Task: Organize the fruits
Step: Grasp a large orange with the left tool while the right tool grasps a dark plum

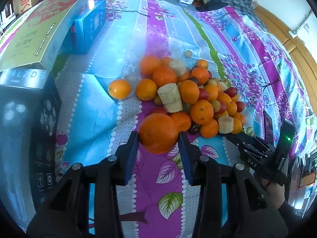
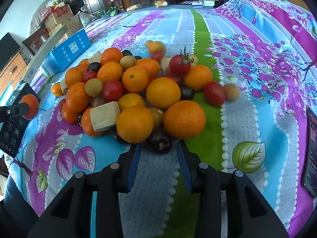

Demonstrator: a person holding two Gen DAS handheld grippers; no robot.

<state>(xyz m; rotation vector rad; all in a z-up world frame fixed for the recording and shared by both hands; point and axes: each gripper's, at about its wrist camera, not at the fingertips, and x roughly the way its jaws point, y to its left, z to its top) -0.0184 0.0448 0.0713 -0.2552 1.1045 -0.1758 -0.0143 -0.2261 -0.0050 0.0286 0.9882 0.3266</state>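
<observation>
A pile of fruit (image 1: 190,91) lies on the flowered cloth: oranges, red and yellow cherry tomatoes, dark plums and peeled banana chunks (image 1: 170,94). My left gripper (image 1: 158,138) is shut on a large orange (image 1: 158,132) at the near edge of the pile; the right wrist view shows the orange (image 2: 29,106) held off to the left. My right gripper (image 2: 158,148) is open, its fingertips on either side of a dark plum (image 2: 159,142) at the pile's (image 2: 138,91) front. It also shows in the left wrist view (image 1: 233,136).
A blue box (image 1: 89,27) and a large flat gold box (image 1: 37,25) lie at the left, with a black box (image 1: 25,130) nearer. A dark phone (image 2: 312,154) lies at the right. Clothes and clutter sit at the cloth's far end.
</observation>
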